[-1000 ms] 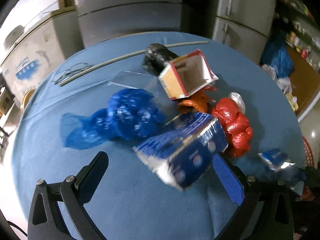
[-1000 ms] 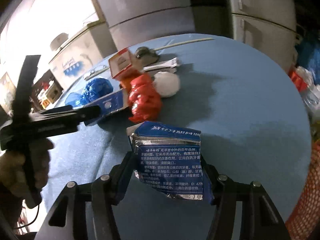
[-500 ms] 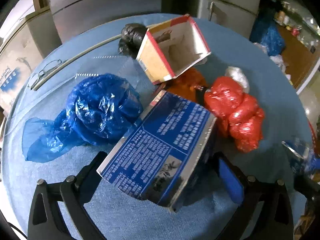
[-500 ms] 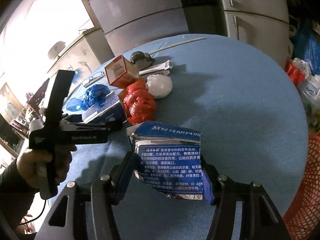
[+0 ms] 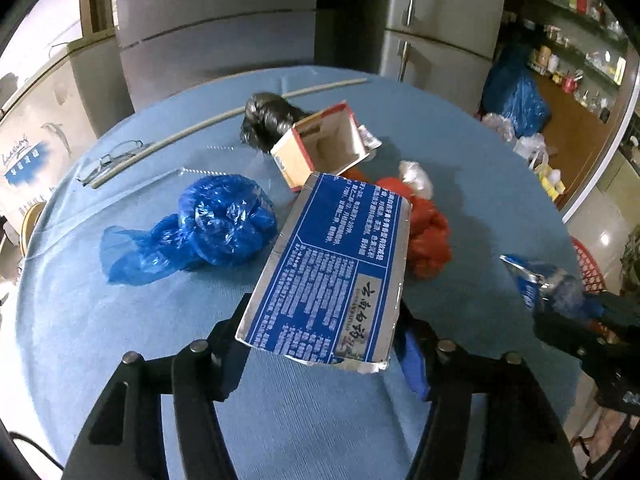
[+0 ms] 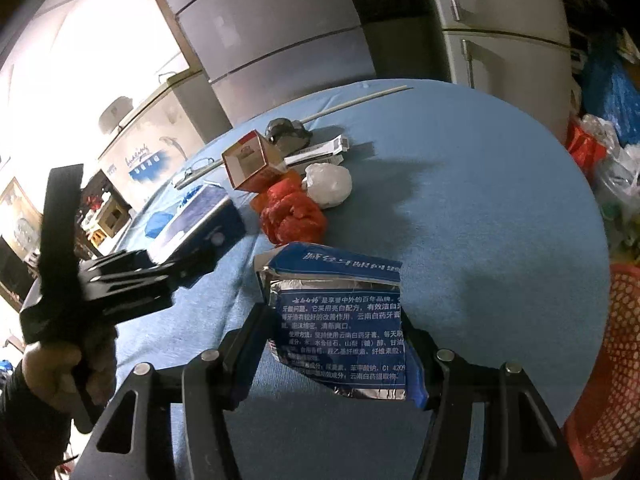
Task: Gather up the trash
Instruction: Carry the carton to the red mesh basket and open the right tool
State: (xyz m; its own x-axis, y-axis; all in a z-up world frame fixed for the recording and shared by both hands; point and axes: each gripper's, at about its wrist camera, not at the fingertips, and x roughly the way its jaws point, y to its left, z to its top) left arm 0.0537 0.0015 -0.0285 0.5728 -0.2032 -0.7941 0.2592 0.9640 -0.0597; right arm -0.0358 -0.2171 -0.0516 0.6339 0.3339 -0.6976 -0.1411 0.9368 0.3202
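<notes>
While both grippers clamp blue cartons, red-edged box [image 5: 320,146] lies open — hollow.

left gripper [image 5: 320,344] has just closed on blue carton [image 5: 336,272]

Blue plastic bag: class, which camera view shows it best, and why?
The left wrist view: the crumpled blue plastic bag lies fully visible and close on the blue tablecloth. The right wrist view shows only a small sliver, hidden behind the blue box.
</notes>
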